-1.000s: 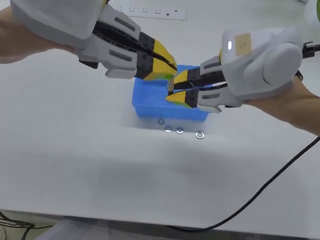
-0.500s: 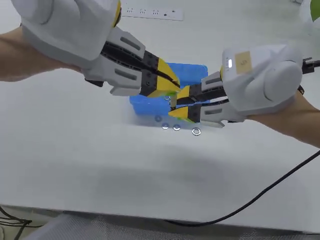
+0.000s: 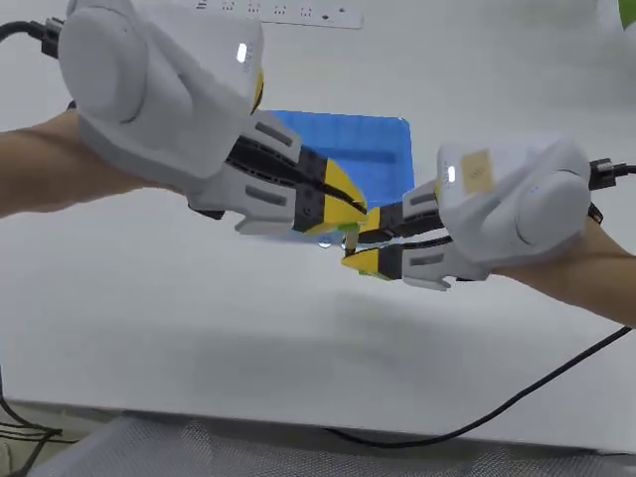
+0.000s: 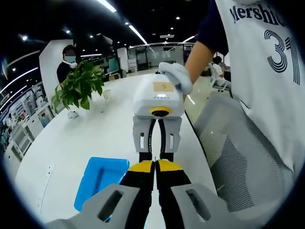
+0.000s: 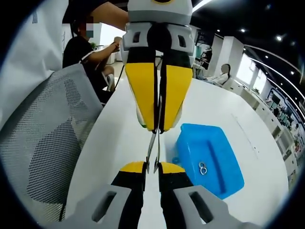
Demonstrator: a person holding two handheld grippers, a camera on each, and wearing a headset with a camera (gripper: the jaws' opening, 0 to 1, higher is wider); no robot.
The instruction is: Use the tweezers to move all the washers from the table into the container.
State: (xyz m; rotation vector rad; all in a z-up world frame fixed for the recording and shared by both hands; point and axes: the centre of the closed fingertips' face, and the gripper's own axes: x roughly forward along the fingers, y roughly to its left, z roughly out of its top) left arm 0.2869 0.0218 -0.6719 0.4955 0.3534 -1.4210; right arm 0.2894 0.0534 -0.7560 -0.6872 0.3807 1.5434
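A second ago the tips of my two tongs met over the blue container (image 3: 373, 149). Now they meet just in front of its near edge, above the spot on the white desk (image 3: 199, 328) where the loose washers lay, covering them. My left tongs (image 3: 354, 207) are pressed together on one end of the tweezers (image 5: 153, 150). My right tongs (image 3: 358, 248) are pressed together on the other end, so the thin metal tweezers run between the two pairs of yellow tips. The container sits just behind the tongs, with two washers (image 5: 202, 168) lying inside it.
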